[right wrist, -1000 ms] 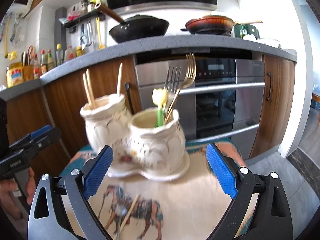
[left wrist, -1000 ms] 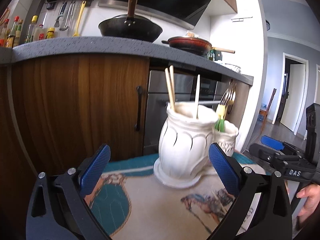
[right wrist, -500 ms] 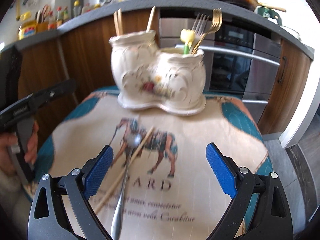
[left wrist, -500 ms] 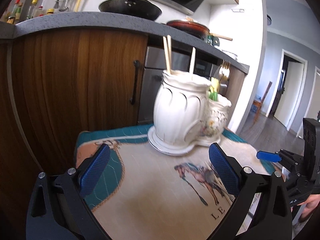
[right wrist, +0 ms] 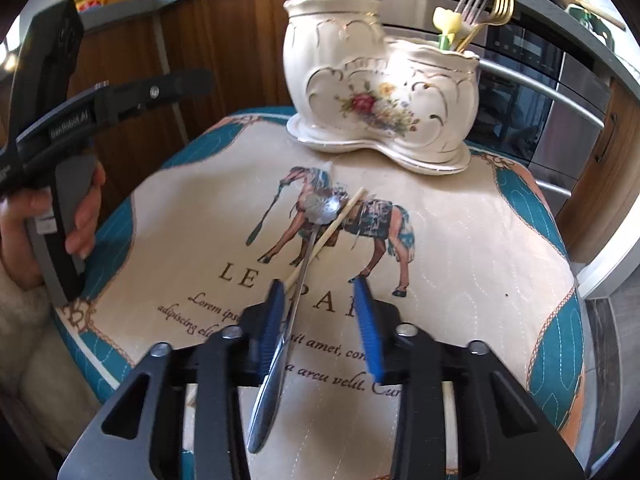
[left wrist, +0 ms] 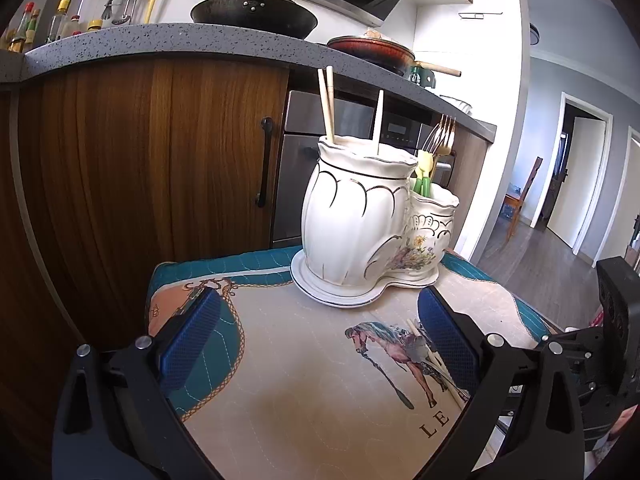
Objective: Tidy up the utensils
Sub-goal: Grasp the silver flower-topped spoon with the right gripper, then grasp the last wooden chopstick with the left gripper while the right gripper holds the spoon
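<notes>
The right gripper (right wrist: 320,316) is tipped down low over the bench (right wrist: 460,280), its jaws narrowed to a modest gap that straddles the handle of a metal spoon (right wrist: 308,240); the left blue pad sits just beside the handle, though whether it touches cannot be told, and the right pad stands apart from it. The spoon lies flat on the horse-print cloth (right wrist: 440,240), bowl toward the holder, crossed by a single wooden chopstick (right wrist: 340,220) lying slantwise under or against it. The left gripper (left wrist: 316,340) is held level off to the left side of the bench, jaws wide with nothing between them, facing the ceramic utensil holder (left wrist: 360,216). In the right wrist view that left gripper (right wrist: 120,96) shows gripped in the person's left hand (right wrist: 24,224). The holder is a two-pot piece on one shared saucer at the far edge of the cloth: the taller pot carries three chopsticks (left wrist: 328,108), the lower pot carries forks (right wrist: 488,8) and a yellow-and-green piece. Behind stand wooden cabinet doors (left wrist: 160,160), an oven (right wrist: 540,80), and a grey countertop with a black wok (left wrist: 254,16) and a red pan (left wrist: 372,48).
</notes>
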`<action>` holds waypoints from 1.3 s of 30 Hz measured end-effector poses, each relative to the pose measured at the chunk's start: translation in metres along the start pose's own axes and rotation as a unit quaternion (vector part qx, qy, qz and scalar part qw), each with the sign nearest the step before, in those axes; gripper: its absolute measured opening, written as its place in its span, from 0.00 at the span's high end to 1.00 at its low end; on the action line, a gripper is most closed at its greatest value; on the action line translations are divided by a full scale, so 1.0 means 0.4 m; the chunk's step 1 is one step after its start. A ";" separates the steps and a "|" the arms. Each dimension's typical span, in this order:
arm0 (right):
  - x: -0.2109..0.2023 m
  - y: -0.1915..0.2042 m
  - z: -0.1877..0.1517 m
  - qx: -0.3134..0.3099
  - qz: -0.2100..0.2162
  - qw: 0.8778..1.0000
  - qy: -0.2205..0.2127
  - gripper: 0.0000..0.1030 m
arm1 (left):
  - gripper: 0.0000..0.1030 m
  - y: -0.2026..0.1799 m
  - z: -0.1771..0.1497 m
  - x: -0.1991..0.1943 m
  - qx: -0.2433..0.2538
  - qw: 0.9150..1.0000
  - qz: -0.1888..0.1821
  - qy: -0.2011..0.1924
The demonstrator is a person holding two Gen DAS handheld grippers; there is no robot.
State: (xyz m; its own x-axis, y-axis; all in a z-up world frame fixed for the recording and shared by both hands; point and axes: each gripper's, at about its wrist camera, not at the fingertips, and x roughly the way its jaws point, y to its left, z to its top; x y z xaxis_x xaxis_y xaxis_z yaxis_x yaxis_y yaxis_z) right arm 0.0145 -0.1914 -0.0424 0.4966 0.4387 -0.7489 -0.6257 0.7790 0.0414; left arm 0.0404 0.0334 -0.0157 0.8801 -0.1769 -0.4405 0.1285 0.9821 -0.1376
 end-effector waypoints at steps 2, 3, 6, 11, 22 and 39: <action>0.006 0.006 0.000 -0.006 -0.002 1.000 0.006 0.75 | 0.05 0.001 0.000 0.002 -0.002 1.000 0.000 0.000; 0.008 0.009 0.002 -0.006 -0.003 1.000 0.006 0.76 | 0.05 0.002 0.000 0.002 -0.003 1.000 0.000 0.001; 0.023 0.017 0.013 -0.007 -0.014 1.000 0.012 0.79 | 0.05 0.001 0.000 0.002 -0.003 1.000 -0.001 0.000; 0.046 0.017 0.028 0.005 -0.004 1.000 0.011 0.94 | 0.05 -0.004 -0.002 -0.003 0.003 1.000 -0.003 -0.005; -0.017 -0.072 0.036 0.104 0.048 0.992 -0.052 0.96 | 0.06 -0.044 -0.007 0.005 0.023 0.999 -0.017 0.027; -0.119 -0.130 0.036 0.120 0.032 0.985 -0.122 0.96 | 0.58 -0.271 -0.118 0.108 0.133 0.962 -0.049 0.235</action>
State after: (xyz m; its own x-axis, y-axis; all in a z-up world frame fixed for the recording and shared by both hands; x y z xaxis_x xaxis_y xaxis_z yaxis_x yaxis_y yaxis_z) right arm 0.0322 -0.2462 0.0006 0.6096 0.5620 -0.5590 -0.5149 0.8169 0.2598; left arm 0.0428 -0.0838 -0.0615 0.5624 -0.2177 -0.7977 0.3671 0.9302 0.0049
